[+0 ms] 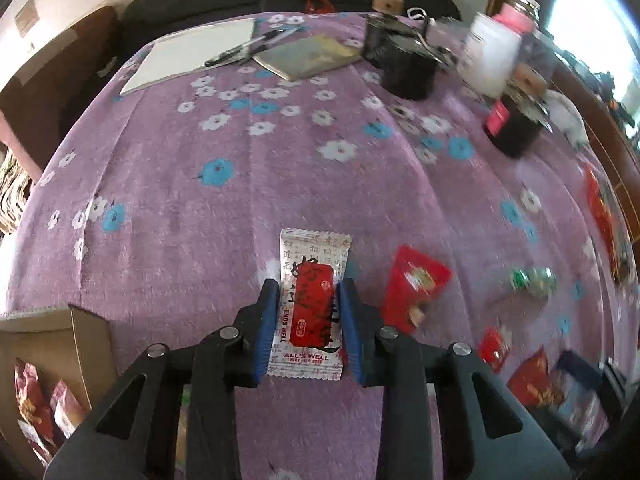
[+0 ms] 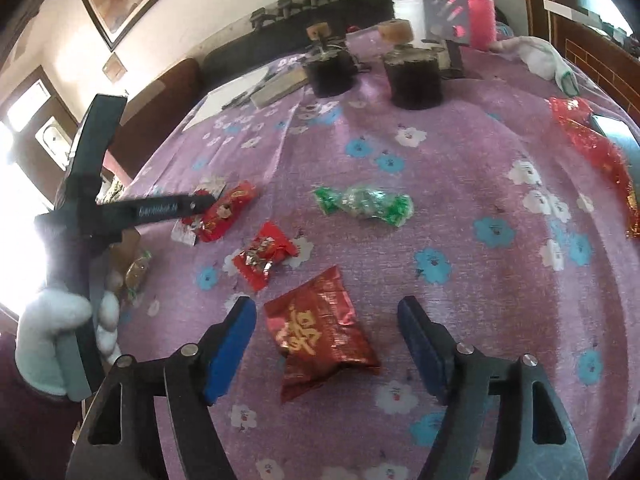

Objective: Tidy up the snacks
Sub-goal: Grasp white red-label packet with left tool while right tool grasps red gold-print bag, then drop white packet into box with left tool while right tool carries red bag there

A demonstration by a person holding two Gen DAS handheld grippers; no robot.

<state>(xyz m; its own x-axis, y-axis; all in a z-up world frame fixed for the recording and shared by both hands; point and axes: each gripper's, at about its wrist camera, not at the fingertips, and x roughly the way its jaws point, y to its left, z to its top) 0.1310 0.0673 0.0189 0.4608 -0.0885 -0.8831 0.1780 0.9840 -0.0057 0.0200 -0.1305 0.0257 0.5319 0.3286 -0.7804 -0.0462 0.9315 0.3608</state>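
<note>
Left gripper (image 1: pixel 308 292) clamps white-red packet (image 1: pixel 310 304); long axis seemingly along fingers.

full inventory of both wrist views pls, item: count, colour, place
white-and-red snack packet: 1, between the left gripper's pads
red foil packet: 1, gold character, between the right gripper's open fingers
small red candies: 2, red foil, left-centre of cloth
green candy: 1, green and clear, mid-table
cardboard box: 1, brown, left table edge, red packets inside
dark jars: 2, cork tops, far end
notebook: 1, olive, far end, beside white paper
pens: 2, black
tablecloth: 1, purple floral
left gripper: shut on packet
right gripper: open, over the foil packet
gloved hand: white, holding left gripper
</note>
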